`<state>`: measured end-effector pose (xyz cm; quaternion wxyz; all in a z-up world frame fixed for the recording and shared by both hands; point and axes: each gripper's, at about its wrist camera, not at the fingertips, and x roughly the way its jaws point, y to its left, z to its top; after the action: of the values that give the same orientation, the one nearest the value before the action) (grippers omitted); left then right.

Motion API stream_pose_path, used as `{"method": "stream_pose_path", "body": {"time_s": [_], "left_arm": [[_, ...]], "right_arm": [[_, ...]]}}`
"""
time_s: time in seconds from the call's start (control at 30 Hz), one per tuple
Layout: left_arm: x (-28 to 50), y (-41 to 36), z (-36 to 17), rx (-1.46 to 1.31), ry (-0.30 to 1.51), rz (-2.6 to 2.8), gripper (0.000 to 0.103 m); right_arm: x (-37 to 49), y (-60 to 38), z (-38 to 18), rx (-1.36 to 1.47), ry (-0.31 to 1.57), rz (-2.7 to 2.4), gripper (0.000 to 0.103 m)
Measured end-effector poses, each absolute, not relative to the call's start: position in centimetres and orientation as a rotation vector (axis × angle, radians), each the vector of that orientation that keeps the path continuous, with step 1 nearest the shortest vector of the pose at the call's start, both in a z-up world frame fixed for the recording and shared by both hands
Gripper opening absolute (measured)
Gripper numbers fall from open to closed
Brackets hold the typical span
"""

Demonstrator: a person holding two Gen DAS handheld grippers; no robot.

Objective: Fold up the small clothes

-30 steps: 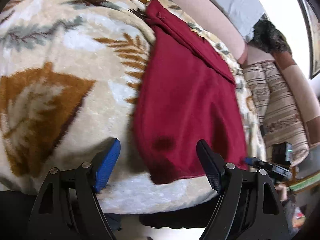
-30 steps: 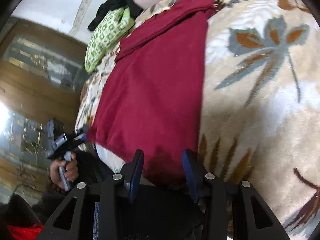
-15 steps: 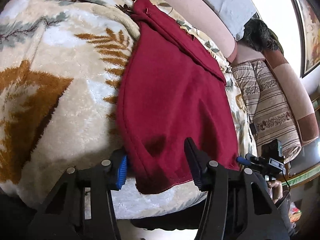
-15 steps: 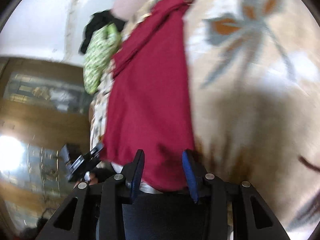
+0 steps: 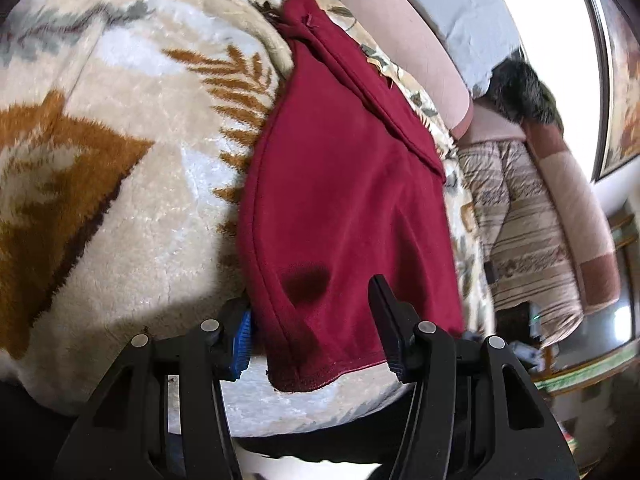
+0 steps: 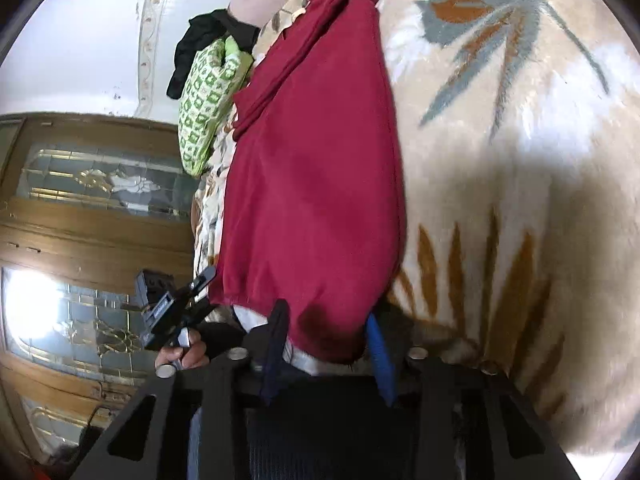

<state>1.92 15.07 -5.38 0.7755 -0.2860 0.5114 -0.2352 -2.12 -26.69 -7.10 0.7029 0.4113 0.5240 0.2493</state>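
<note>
Leaf-print blanket (image 5: 120, 184) underneath. Both grippers at red garment's (image 5: 344, 184) near hem: left gripper (image 5: 316, 340) and right gripper (image 6: 326, 344) jaws apart, straddling corners, right closing. Next: pinch, lift.

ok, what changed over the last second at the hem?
Left gripper closed in from wide to straddle the near left corner of the red garment. Right gripper has just been closing, right corner between its fingers; pad contact unclear. Garment flat on the floral blanket as before.
</note>
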Motion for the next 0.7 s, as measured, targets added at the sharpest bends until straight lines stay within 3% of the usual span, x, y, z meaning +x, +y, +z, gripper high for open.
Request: {"method": "stream_pose_path", "body": {"time_s": [0.13, 0.3, 0.37, 0.4, 0.5, 0.7], "left_arm": [[2.2, 16.3, -6.1, -0.736, 1.121, -0.52, 0.052], [1.9, 15.6, -5.4, -0.617, 1.118, -0.512, 0.051], [1.4, 15.3, -4.9, -0.532, 1.113, -0.466, 0.027], [1.3, 15.2, -4.9, -0.482, 1.117, -0.431, 0.01], [0.9, 15.1, -4.3, -0.422, 1.089, -0.4, 0.007], [-0.9, 15.3, 0.4, -0.379, 0.921, -0.403, 0.006]], "right_arm": [[-2.4, -27.0, -7.3, 0.883, 1.191, 0.515, 0.025], [-2.5, -26.3, -6.7, 0.745, 1.229, 0.485, 0.022], [-2.4, -26.1, -6.4, 0.708, 1.237, 0.479, 0.022], [-2.4, -25.9, -6.0, 0.674, 1.23, 0.474, 0.022], [-2.6, -25.0, -4.1, 0.55, 1.175, 0.479, 0.012], [-2.9, -25.1, 2.3, 0.482, 0.972, 0.476, 0.01]]}}
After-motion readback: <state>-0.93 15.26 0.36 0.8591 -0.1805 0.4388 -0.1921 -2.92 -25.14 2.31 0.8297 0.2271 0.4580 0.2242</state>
